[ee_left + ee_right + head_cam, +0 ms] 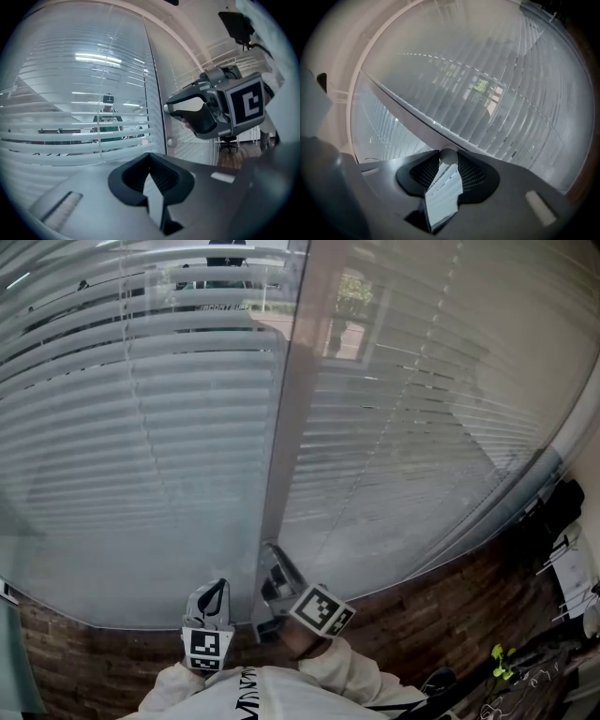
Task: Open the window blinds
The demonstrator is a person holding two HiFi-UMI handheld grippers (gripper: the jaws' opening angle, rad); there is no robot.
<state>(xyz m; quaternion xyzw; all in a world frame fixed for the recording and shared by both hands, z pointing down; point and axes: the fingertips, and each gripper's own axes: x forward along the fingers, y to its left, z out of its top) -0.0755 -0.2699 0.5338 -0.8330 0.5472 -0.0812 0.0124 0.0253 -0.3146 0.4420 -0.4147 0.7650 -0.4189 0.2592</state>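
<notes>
Task looks partway done. The left blinds [141, 427] have their upper slats tilted open: in the left gripper view a person in a green top [108, 123] and a lit room show through the gaps. The lower slats read hazier, closer to shut. The right blinds [412, 427] look mostly closed, pale and flat across the pane. Both sets sit behind glass on either side of the upright frame [281, 427], straight ahead of the person. The slats run side to side, long axis horizontal, stacked from top to bottom, and the open ones lie nearly flat. The control is a small white round knob [448, 155] low on the frame, sticking out toward the person. The right gripper [272, 554] points level at the frame with its jaws pinching that knob at the tips. It sits rolled about its own line, since the frame runs diagonally across its view and its marker cube is tilted in the head view. The left gripper [220, 585] is just beside it and a bit lower, jaws pressed together with nothing between them, idle. My read is that a knob turn is in hand. What is left: more turning until the slats lie flat all the way down, and the right pane probably needs doing too. I can't tell which pane this knob drives.
</notes>
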